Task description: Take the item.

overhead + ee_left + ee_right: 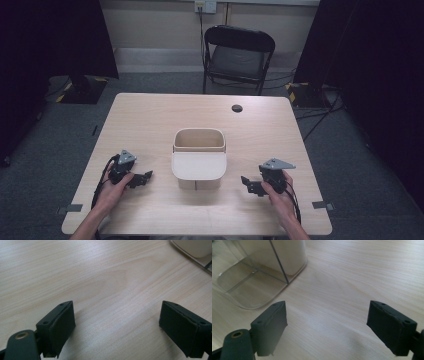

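a beige box [198, 157] with a flat lid across its near half sits at the middle of the table [150, 115]. the left hand-held gripper [145, 177] and right hand-held gripper [246, 182] rest on either side, jaws spread wide and empty, likely poised to approach it from both sides.

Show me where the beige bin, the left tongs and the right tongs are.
beige bin [198, 166]: high view, front wall.
left tongs [145, 177]: high view, midway between the tips.
right tongs [247, 183]: high view, midway between the tips.
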The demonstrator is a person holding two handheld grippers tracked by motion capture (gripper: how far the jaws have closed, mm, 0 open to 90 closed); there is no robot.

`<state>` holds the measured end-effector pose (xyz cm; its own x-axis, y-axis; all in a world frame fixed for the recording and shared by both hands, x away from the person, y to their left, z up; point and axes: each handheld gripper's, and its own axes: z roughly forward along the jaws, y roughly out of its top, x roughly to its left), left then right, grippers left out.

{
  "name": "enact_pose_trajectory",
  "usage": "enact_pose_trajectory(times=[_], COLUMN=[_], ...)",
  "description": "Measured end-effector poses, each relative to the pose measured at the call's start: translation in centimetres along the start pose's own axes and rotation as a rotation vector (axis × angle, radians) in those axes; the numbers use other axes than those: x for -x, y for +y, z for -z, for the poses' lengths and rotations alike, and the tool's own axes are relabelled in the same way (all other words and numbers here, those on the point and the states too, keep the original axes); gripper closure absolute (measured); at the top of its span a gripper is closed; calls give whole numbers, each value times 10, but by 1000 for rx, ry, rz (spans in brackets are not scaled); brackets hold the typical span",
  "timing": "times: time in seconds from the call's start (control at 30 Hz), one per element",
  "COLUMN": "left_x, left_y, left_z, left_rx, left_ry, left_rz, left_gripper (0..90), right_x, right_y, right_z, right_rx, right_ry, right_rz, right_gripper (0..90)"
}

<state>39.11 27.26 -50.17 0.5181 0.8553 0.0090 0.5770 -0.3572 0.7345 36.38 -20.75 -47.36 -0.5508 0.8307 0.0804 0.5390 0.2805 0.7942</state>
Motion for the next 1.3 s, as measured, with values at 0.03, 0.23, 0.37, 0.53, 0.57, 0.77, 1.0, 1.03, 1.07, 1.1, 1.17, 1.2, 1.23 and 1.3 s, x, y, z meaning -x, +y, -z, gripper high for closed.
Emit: enact_pose_trajectory(times=[0.03, 0.23, 0.37, 0.53, 0.57, 0.77, 1.0, 1.03, 1.07, 1.1, 1.17, 1.2, 1.23, 1.3], left_x=[0, 0, 0, 0, 0, 0, 0, 0, 0, 0, 0, 0, 0, 0], left_y=[0, 0, 0, 0, 0, 0, 0, 0, 0, 0, 0, 0, 0, 0], left_z=[0, 0, 0, 0, 0, 0, 0, 0, 0, 0, 0, 0, 0, 0], left_rx=[0, 0, 0, 1, 0, 0, 0, 0, 0, 0, 0, 0, 0, 0], left_ry=[0, 0, -1, -3, -3, -4, -3, -3, -3, -3, -3, -3, -3, -3], left_rz=[0, 0, 0, -1, 0, -1, 0, 0, -1, -1, -1, -1, -1, -1], left_gripper=[127, 127, 126, 125, 125, 124, 124, 124, 124, 124, 124, 123, 123, 123], right_x=[-1, -6, -9, -16, -17, -23, -27, -28, -30, -31, -34, -35, -37, -40], right_y=[1, 4, 8, 13, 14, 18, 20, 21, 21, 22, 22, 22, 23, 23], right_z=[0, 0, 3, 5, 6, 9, 12, 13, 14, 14, 14, 14, 14, 14], right_rx=[1, 13, 34, 50, 52, 79, 104, 108, 109, 110, 112, 115, 113, 115], right_ry=[9, 31, 56, 86, 91, 125, 142, 149, 154, 157, 166, 172, 179, 188], right_rz=[0, 11, -1, 22, 26, 47, 57, 62, 68, 70, 78, 80, 82, 88], right_gripper=[156, 158, 160, 156, 156, 146, 146, 146, 146, 146, 146, 147, 147, 147])
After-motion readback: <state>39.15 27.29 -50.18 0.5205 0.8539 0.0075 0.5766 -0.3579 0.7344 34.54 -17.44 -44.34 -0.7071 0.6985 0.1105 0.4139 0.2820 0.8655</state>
